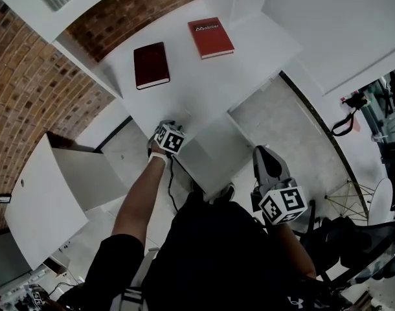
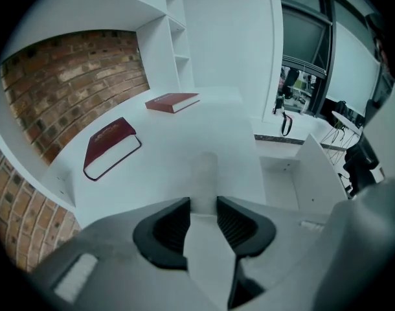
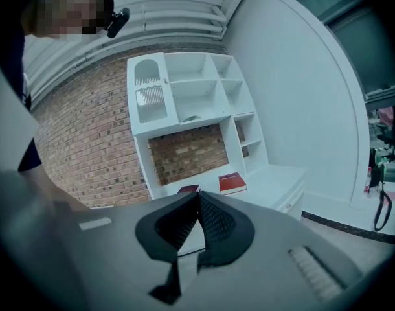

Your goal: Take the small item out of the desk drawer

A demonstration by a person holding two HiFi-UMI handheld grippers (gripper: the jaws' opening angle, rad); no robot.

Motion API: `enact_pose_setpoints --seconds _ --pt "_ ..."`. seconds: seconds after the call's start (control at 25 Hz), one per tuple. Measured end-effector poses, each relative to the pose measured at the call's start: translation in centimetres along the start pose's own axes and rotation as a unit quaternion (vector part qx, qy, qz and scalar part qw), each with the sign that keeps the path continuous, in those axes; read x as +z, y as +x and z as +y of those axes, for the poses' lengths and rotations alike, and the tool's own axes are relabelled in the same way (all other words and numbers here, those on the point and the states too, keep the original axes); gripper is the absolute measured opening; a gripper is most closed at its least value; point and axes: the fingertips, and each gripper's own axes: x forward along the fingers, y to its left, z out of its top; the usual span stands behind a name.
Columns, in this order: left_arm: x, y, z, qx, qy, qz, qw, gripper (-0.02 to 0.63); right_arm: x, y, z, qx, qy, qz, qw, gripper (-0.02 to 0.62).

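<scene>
My left gripper (image 1: 168, 127) sits at the front edge of the white desk (image 1: 204, 83), pointing across the top. In the left gripper view its jaws (image 2: 204, 203) stand a narrow gap apart. A small, pale white upright item (image 2: 204, 170) fills that gap and sticks out past the fingertips; it is blurred and nearly desk-coloured. My right gripper (image 1: 263, 154) hangs low beside the person's body, away from the desk, shut with nothing in it (image 3: 199, 198). No drawer interior shows in any view.
A dark red book (image 1: 151, 65) and a red book (image 1: 210, 37) lie on the desk. White shelving against a brick wall (image 3: 191, 102) rises behind. A white cabinet door (image 1: 48, 199) hangs open at the left. A white unit (image 1: 214, 154) stands below the desk edge.
</scene>
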Motion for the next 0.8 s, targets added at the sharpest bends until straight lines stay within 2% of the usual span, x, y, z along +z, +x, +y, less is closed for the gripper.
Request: enact_pose_setpoints --seconds 0.2,0.44,0.64,0.8 --pt "0.4 -0.4 0.4 0.006 0.006 -0.011 0.9999 0.152 0.2 0.7 0.4 0.004 0.001 -0.003 1.000 0.003" --pt "2.2 -3.4 1.0 0.026 0.001 -0.055 0.9982 0.156 0.7 1.5 0.6 0.017 0.000 -0.008 1.000 0.003" --pt "4.7 -8.2 1.0 0.039 0.006 -0.116 0.9924 0.155 1.1 2.1 0.3 0.024 0.000 -0.013 1.000 0.003" --pt "8.1 -13.7 1.6 0.063 -0.003 -0.191 0.9796 0.155 2.3 2.8 0.0 0.031 -0.004 -0.023 0.999 0.003"
